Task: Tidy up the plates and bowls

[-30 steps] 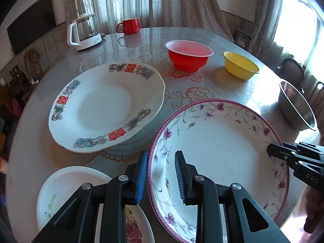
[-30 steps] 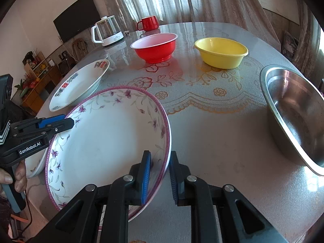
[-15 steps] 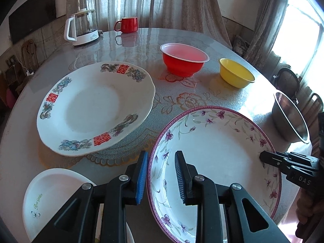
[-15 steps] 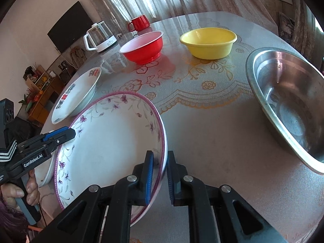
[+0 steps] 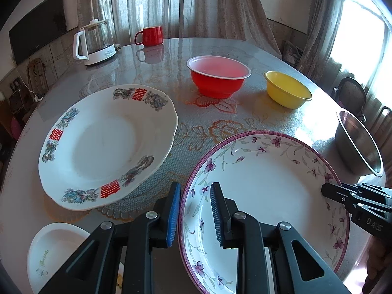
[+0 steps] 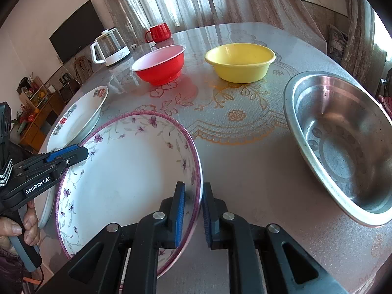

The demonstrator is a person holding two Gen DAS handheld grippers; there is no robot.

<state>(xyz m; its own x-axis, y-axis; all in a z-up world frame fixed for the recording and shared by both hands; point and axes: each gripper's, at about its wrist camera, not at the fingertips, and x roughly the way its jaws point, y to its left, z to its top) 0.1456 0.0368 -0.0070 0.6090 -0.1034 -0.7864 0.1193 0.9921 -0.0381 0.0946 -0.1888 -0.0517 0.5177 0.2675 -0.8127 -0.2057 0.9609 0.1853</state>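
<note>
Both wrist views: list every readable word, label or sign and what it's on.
"GenRobot.AI": side of the left gripper, right wrist view.
"DAS": body of the right gripper, left wrist view; possibly cut off.
Red double-happiness sign "囍", three times: rim of the white plate.
Green script, seemingly ending in "Garden": small white dish; first word unclear.
Kettle base print: too small to read.

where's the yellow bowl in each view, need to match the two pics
Left wrist view: the yellow bowl sits upper right of centre, to the right of the red bowl and beyond the flowered plate.
Right wrist view: the yellow bowl sits upper centre, again right of the red bowl, with the steel basin at the right.
Shared landmark: the red mug at the table's far edge.
</note>
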